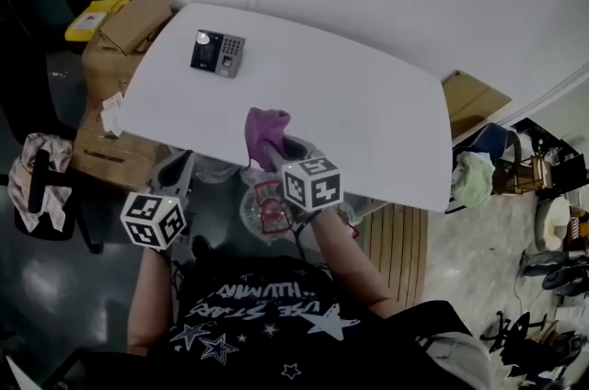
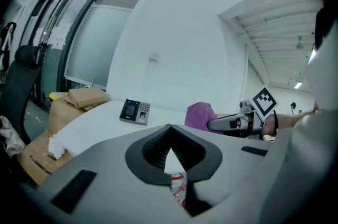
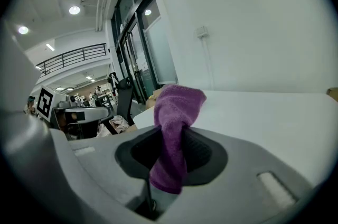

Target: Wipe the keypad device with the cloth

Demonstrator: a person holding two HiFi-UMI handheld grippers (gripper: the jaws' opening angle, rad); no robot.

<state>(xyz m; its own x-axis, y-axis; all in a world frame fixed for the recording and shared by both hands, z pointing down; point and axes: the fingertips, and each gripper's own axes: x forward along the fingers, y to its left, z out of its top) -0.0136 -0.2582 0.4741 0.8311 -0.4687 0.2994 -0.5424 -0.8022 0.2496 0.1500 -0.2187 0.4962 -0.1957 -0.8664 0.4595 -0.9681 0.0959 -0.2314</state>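
Purple cloth (image 3: 174, 117) is sitting bunched between the jaws of my right gripper (image 1: 279, 156), which is clamping it over the near edge of the white table (image 1: 368, 121). I am holding the left gripper (image 2: 169, 133) beside it, jaws together on nothing. The keypad device (image 1: 217, 53) is lying flat near the table's far left corner, well apart from both grippers

White worktop (image 1: 359, 108) w/ brown boxes (image 1: 124, 34) & a yellow thing (image 1: 95, 17) beside its left edge, black chair (image 1: 39, 186) nearer.
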